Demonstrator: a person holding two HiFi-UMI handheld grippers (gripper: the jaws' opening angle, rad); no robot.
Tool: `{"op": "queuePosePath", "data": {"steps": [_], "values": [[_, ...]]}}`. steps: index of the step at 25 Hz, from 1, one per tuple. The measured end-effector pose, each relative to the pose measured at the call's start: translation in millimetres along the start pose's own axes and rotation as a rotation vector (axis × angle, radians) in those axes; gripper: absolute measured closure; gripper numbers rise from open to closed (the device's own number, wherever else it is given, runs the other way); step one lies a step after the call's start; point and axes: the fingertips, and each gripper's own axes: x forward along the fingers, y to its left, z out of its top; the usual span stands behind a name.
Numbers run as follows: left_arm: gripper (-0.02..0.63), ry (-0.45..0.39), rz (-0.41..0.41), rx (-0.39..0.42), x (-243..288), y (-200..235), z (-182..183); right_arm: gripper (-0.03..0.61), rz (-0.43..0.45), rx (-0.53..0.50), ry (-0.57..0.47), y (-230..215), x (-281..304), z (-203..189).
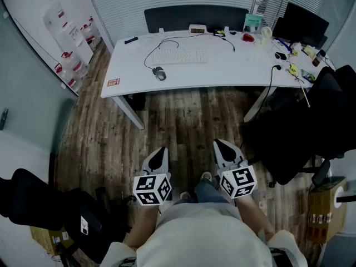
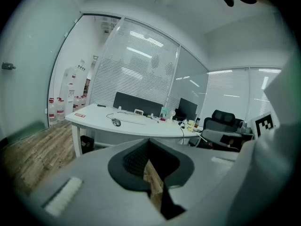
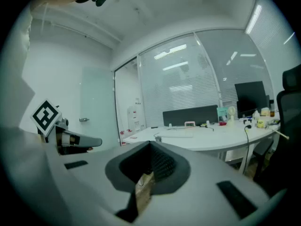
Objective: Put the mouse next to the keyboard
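Showing the lower centre: left gripper (image 1: 159,154) and right gripper (image 1: 223,148), jaws closed and empty, over the wooden floor (image 1: 183,115). Farther up, the mouse (image 1: 159,73) lies on the white counter (image 1: 233,71), lower left of the keyboard (image 1: 179,55), apparently not touching it.

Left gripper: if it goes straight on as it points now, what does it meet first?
The left gripper probably meets the white desk near the mouse; only wooden floor lies between. Depth unclear.
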Motion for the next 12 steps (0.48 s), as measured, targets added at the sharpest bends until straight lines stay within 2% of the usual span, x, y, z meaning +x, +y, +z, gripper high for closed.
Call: {"op": "queuePosePath", "data": {"steps": [12], "values": [[0.601, -0.029, -0.047, 0.024, -33.1, -2.6, -3.5, 0.577, 0.007, -0.021, -0.01, 31.2, -19.0, 4.1]]}}
